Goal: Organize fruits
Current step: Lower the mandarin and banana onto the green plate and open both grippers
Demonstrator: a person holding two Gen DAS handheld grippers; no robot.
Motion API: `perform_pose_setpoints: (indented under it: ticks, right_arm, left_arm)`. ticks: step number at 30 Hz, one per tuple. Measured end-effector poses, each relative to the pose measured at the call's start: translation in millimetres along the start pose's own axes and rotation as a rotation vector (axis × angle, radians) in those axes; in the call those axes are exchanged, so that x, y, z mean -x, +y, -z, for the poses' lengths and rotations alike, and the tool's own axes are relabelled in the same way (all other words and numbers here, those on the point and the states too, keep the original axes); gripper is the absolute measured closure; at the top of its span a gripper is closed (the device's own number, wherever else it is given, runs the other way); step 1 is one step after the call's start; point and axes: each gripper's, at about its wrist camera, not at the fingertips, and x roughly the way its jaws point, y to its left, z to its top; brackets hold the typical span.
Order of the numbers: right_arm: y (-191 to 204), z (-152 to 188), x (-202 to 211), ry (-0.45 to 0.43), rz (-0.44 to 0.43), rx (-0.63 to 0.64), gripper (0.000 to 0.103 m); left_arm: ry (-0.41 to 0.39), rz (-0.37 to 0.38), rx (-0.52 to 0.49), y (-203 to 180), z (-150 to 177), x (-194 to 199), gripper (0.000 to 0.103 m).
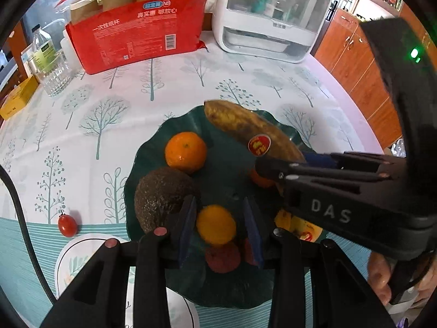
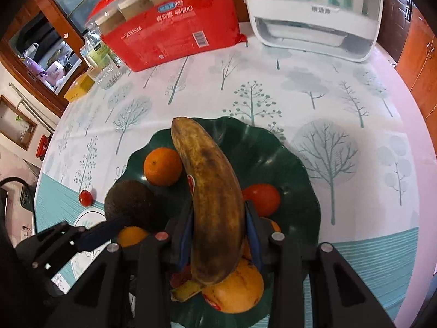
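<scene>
While both tools hang over the dark green wavy-edged plate [image 2: 295,147], the right hand-held gripper [image 2: 218,235] clamps a brown-spotted overripe banana [image 2: 213,191] between its blue pads, the fruit lengthwise over the plate with its stem end nearest the camera. Beneath that stem lies a large yellow-orange fruit with a red sticker [image 2: 235,292], and a red tomato [image 2: 262,198] sits just right of the banana. The left hand-held gripper [image 1: 220,227] stands with a small round orange-yellow fruit [image 1: 215,224] between its blue fingers [image 1: 187,227]; a visible gap on either side shows the pads are not pressing it, so the jaws are apart. A dark red rough-skinned fruit [image 1: 222,257] lies just nearer than it on the plate. Left of it rests a dark brown avocado [image 1: 161,196], touching the left finger, and beyond that a round orange mandarin [image 1: 185,151]. A small red cherry tomato [image 1: 67,225] lies off the plate on the tree-patterned worktop [image 1: 109,114]. Farther back stand a cut-glass tumbler [image 1: 53,73], a red pack of paper cups [image 1: 136,32] and a white appliance with a clear lid [image 1: 270,19].
</scene>
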Motion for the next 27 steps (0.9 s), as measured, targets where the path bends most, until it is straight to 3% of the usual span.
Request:
perform_pose_setpoints:
  ticks: [3,8,27]
  right_arm:
    - [-1.8,-0.1,-4.5,0.017,-0.006,-0.009,0.068]
    - [-0.7,-0.5,-8.2,0.028,-0.001,-0.009,0.067]
    - [19.0,4.4,0.3,0.053,0.017,0.047,0.064]
  left_arm:
    - [-0.005,0.001,0.007,2.2,-1.3,3.2,0.061]
    - [-0.047,-0.037,-0.018,3.2,0.6,14.4,0.041]
    - [-0.059,-0.040,0.039,39.4,14.5,35.8,0.041]
